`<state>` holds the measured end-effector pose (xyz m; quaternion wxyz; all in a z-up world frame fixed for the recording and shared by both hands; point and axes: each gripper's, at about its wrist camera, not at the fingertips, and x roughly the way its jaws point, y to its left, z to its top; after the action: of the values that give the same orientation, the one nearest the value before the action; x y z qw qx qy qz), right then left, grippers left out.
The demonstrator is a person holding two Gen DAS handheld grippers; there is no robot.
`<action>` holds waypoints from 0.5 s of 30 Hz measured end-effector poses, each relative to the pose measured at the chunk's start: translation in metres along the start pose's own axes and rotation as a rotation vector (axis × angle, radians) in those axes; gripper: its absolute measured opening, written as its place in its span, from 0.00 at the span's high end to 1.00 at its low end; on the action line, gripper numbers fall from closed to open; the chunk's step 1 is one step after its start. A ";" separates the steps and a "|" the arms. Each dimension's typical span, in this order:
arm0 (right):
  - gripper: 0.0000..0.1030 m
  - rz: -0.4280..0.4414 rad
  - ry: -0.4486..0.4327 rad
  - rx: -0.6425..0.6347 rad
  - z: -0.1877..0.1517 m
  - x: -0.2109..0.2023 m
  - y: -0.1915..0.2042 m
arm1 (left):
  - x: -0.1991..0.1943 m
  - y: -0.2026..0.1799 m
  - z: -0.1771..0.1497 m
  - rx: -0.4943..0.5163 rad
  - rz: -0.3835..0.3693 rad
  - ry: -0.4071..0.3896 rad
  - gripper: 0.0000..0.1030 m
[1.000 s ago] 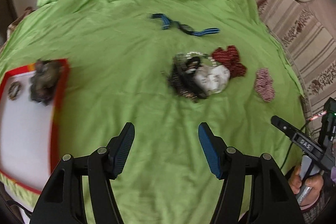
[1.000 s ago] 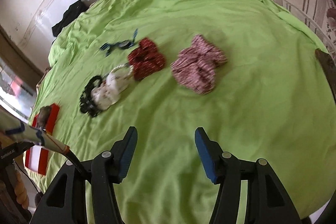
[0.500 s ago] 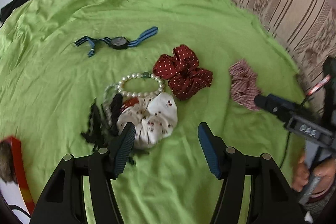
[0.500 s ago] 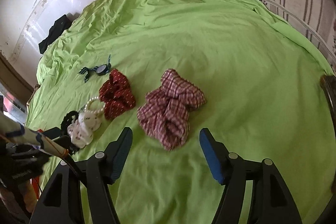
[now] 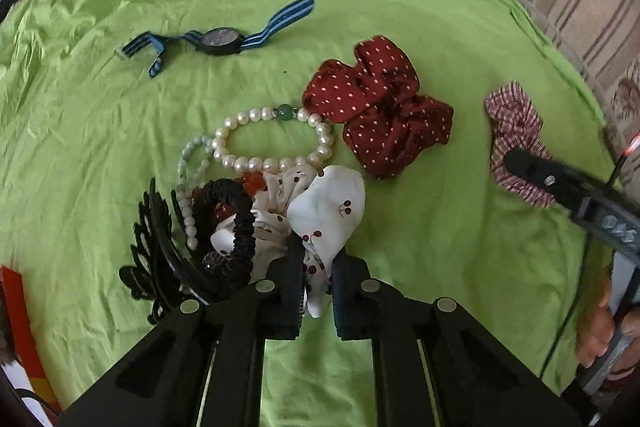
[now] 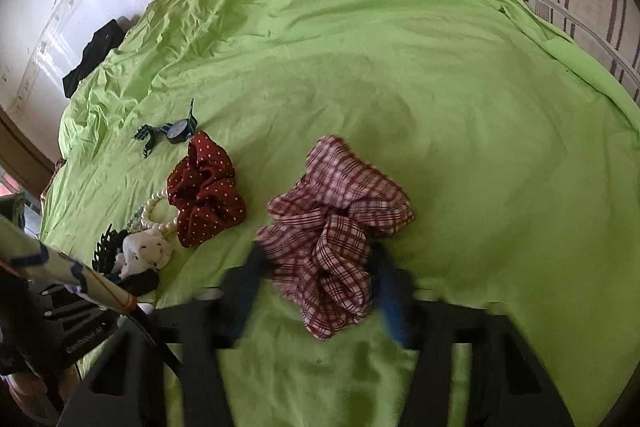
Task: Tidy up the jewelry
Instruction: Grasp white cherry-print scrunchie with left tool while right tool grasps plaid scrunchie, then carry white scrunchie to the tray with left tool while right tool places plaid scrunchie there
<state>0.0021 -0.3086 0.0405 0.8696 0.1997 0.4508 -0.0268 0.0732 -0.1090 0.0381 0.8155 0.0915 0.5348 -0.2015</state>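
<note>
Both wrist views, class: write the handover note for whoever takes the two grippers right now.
Left gripper: shut on the white cherry-print scrunchie.
Right gripper: jaws closing around the plaid scrunchie, blurred, grip not confirmed.
On the green sheet: red dotted scrunchie, pearl bracelet, black hair clip, striped watch.
Done: little visible.
Left: lift both scrunchies, sort the rest.

open green sheet [image 6: 460, 75] beyond, black hair claw [image 5: 154, 247] crowding pearl bracelet [image 5: 272, 143]

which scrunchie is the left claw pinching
The white cherry-print scrunchie: its edge sits between the shut left claw. The red dotted one lies free.
</note>
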 end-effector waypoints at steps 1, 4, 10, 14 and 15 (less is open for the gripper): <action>0.76 0.006 0.011 0.003 0.000 0.001 0.000 | -0.004 0.001 -0.002 -0.013 -0.004 -0.008 0.91; 0.84 0.022 0.005 0.016 -0.002 -0.006 0.000 | -0.023 0.004 -0.007 -0.055 -0.041 -0.033 0.92; 0.85 0.042 -0.044 -0.001 -0.007 -0.041 0.010 | -0.079 0.008 -0.024 -0.119 -0.138 -0.105 0.92; 0.85 0.063 -0.074 -0.009 -0.013 -0.068 0.018 | -0.123 0.015 -0.043 -0.164 -0.171 -0.170 0.92; 0.85 0.073 -0.078 -0.011 -0.015 -0.075 0.022 | -0.133 0.020 -0.049 -0.180 -0.179 -0.187 0.92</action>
<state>-0.0487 -0.2928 0.0997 0.8880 0.2098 0.4091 -0.0004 -0.0054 -0.0426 0.1379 0.8454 -0.0493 0.4784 -0.2323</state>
